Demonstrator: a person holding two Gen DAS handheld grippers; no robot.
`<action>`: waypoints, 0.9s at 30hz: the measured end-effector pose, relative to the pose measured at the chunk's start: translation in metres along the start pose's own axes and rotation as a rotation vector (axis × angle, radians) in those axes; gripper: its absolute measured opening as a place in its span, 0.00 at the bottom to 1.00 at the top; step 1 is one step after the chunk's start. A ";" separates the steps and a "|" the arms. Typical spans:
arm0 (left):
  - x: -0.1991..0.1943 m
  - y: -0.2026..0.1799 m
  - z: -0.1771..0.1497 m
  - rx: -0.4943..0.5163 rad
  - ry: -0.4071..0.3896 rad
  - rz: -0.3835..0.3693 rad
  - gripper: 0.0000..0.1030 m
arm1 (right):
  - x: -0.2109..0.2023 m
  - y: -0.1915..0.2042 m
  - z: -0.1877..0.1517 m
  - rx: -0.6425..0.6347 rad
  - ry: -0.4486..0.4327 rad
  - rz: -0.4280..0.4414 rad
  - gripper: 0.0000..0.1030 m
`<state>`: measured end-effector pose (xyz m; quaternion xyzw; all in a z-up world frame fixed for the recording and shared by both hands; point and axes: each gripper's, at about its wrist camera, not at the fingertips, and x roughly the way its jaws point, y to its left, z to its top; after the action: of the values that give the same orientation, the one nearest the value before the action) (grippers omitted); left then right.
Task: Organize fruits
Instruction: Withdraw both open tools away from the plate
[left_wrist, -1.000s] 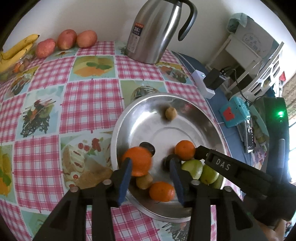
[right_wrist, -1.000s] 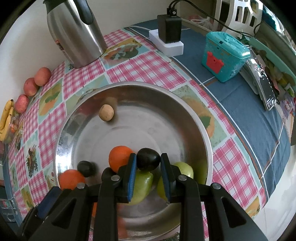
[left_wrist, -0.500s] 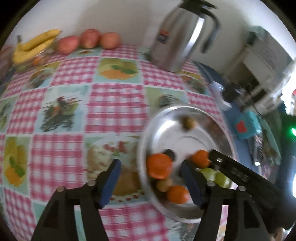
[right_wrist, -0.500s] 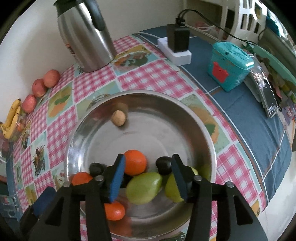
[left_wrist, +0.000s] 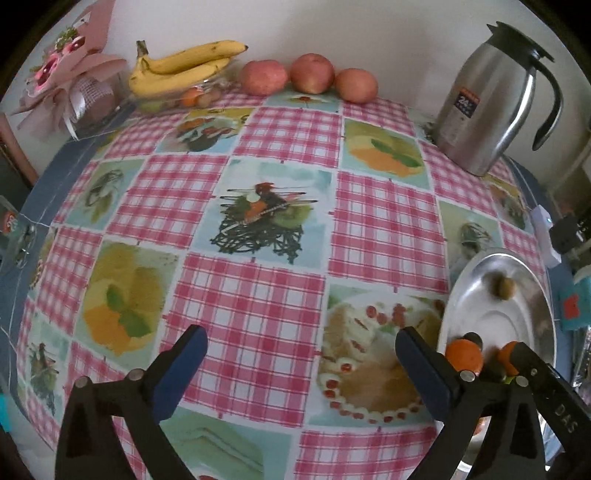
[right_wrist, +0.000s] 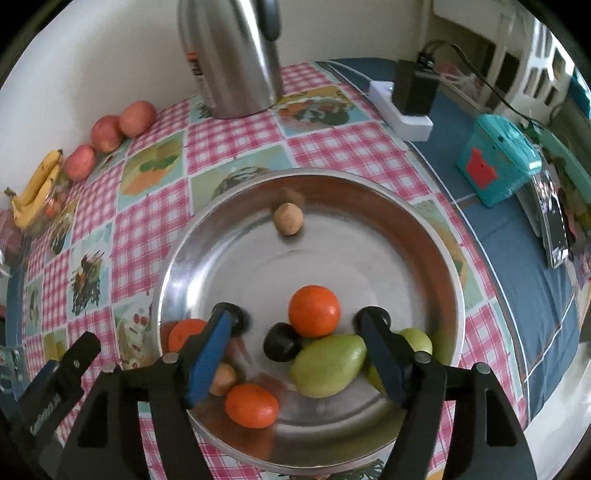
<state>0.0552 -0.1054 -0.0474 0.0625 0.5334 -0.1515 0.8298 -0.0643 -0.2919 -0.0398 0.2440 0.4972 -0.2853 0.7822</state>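
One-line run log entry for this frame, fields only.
left gripper: open, empty, over tablecloth | right gripper: open, empty, over metal bowl | bowl: oranges, green fruits | apples unplaced

A round steel bowl (right_wrist: 424, 236) sits on the checked surface (left_wrist: 258, 295) holding most of the fruit. Three oranges lie in it: one (right_wrist: 314, 311) near the middle, one (right_wrist: 252, 405) toward the near rim, one (right_wrist: 184, 332) at the left side. A green mango (right_wrist: 327, 363) lies on its side touching a dark plum (right_wrist: 280, 347). A small brown fruit (right_wrist: 288, 218) sits alone at the far side. Against the wall, three red apples (left_wrist: 309, 73) stand in a row beside a bunch of bananas (left_wrist: 181, 70).
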 end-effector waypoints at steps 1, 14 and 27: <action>0.000 0.001 0.000 0.000 -0.002 0.000 1.00 | -0.001 0.002 0.000 -0.008 -0.004 0.001 0.72; -0.004 -0.001 0.001 0.044 -0.028 -0.032 1.00 | -0.009 0.030 -0.007 -0.121 -0.064 0.001 0.89; 0.005 0.021 -0.008 0.009 -0.057 0.193 1.00 | -0.015 0.048 -0.028 -0.179 -0.109 -0.003 0.89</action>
<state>0.0571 -0.0843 -0.0569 0.1129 0.5006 -0.0747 0.8550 -0.0547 -0.2358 -0.0320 0.1562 0.4777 -0.2540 0.8264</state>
